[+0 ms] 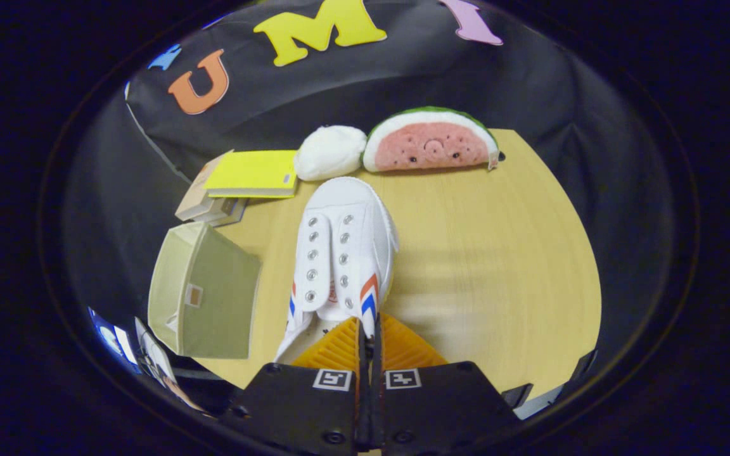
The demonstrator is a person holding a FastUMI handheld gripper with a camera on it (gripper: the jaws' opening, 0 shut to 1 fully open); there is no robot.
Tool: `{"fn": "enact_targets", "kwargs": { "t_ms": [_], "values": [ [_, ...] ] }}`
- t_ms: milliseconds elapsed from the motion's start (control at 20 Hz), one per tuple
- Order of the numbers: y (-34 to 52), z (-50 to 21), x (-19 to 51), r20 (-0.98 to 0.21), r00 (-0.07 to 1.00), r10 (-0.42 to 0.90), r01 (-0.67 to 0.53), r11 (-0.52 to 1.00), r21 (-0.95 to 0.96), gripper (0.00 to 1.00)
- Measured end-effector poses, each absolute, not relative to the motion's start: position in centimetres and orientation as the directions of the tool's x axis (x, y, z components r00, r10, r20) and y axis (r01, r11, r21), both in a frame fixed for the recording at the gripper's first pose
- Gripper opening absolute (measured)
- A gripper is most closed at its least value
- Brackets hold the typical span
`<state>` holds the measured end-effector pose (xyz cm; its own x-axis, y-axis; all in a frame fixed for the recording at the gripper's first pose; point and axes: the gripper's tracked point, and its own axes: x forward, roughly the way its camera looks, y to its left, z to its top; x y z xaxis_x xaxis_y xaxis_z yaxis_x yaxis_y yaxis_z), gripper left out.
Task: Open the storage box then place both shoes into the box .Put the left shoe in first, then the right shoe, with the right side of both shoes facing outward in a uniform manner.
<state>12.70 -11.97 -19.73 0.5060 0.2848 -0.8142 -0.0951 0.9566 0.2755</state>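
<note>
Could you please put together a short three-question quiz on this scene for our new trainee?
1. True or false: the gripper is closed on the heel-side collar of the white shoe.
2. Which thing lies beside the shoe, on the side with the stacked books?
A. the watermelon plush
B. the storage box
C. the white round plush
3. Fill in: the toe of the shoe points toward the ____ round plush at the far end of the table.

Key
1. True; both fingers pinch the collar's edge.
2. B, the storage box.
3. white; the white round plush sits next to the watermelon plush.
</note>
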Motion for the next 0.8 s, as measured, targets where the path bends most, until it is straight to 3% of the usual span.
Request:
{"fn": "enact_targets", "kwargs": {
  "t_ms": [400,800],
  "values": [
    [-4.0,-13.2,10.0,-0.7,0.663,0.265,-0.087,0.956,0.28,0.06],
    [8.3,-12.0,7.3,-0.687,0.653,0.318,-0.143,0.943,0.3,0.06]
  ]
}}
